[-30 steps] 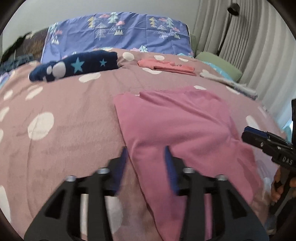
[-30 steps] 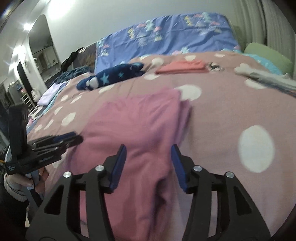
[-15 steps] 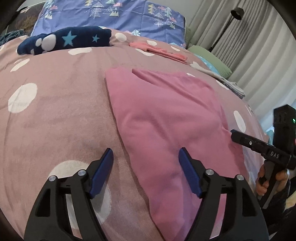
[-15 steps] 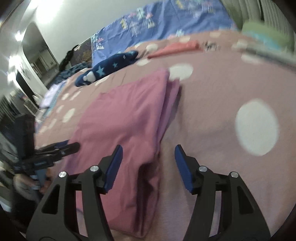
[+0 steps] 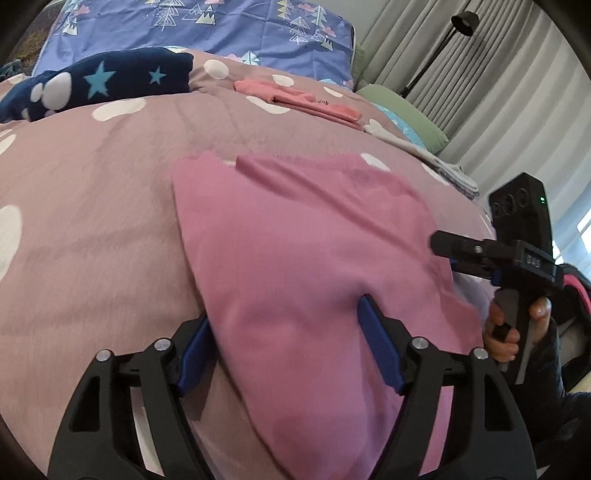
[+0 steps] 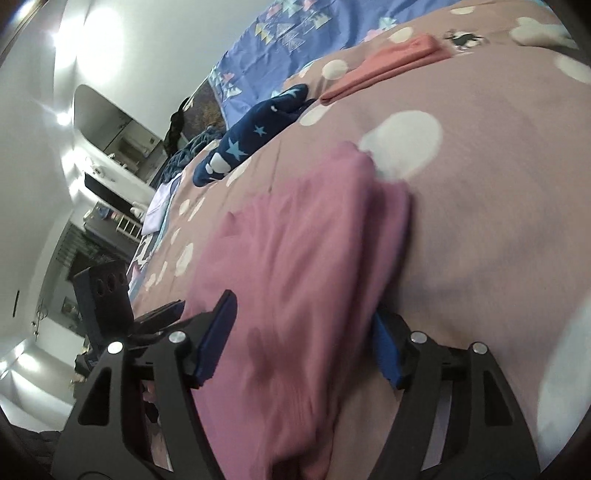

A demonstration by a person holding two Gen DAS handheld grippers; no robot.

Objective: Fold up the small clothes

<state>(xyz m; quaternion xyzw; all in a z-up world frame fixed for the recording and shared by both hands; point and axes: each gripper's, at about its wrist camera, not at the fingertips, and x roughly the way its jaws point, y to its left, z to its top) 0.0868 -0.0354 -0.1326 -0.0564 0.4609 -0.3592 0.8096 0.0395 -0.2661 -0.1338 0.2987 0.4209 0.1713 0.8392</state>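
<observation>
A pink garment (image 5: 306,251) lies part-folded on the dotted mauve bedspread (image 5: 92,206). My left gripper (image 5: 286,343) is open, its jaws wide and straddling the garment's near left edge. My right gripper (image 6: 304,332) is open too, its jaws straddling the near right edge of the same garment (image 6: 303,251), low against the bed. The right gripper also shows in the left wrist view (image 5: 480,254), at the garment's right side. The left gripper's body shows at the left of the right wrist view (image 6: 122,310).
A folded navy star garment (image 5: 99,81) and a folded coral garment (image 5: 295,99) lie farther up the bed. A blue patterned pillow (image 5: 229,29) is at the head. A light folded cloth (image 5: 424,155), green pillow (image 5: 402,110), curtains and a lamp are at right.
Both grippers have opened wider and dropped forward onto the pink garment's near edge, so that each now straddles a side of it. The garment itself has barely moved.
</observation>
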